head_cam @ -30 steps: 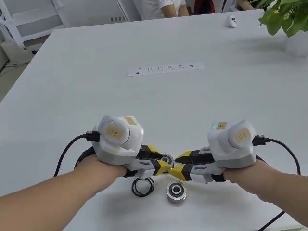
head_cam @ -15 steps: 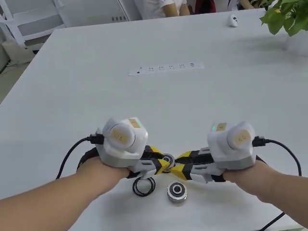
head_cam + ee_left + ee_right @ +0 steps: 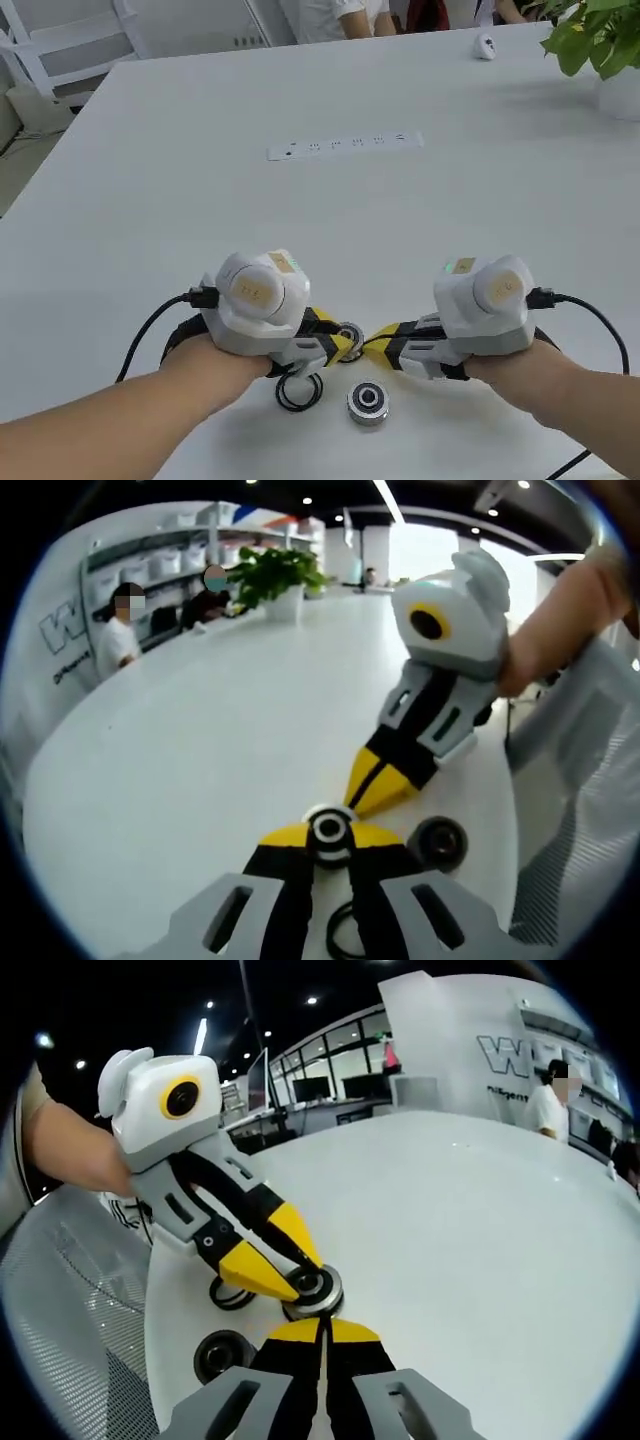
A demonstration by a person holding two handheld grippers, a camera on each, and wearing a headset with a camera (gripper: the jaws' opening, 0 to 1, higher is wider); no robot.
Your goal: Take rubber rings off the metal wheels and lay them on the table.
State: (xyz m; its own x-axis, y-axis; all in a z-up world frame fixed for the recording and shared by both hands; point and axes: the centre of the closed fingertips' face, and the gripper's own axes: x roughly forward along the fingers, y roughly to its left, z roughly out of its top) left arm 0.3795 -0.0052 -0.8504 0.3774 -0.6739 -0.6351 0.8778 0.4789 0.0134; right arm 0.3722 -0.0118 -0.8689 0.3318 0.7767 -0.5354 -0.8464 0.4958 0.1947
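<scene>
Partly hidden, the clamped metal wheel point(image 3: 349, 333)

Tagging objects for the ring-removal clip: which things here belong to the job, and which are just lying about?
Job: left tongs shut on held wheel; right tongs shut, tips at it; second wheel and black rings lying on the table.
Lying about: power strip; potted plant; small white object at the far edge.

Bright, even overhead light, soft shadows on the table point(image 3: 150, 200); fisheye views bend at edges.
</scene>
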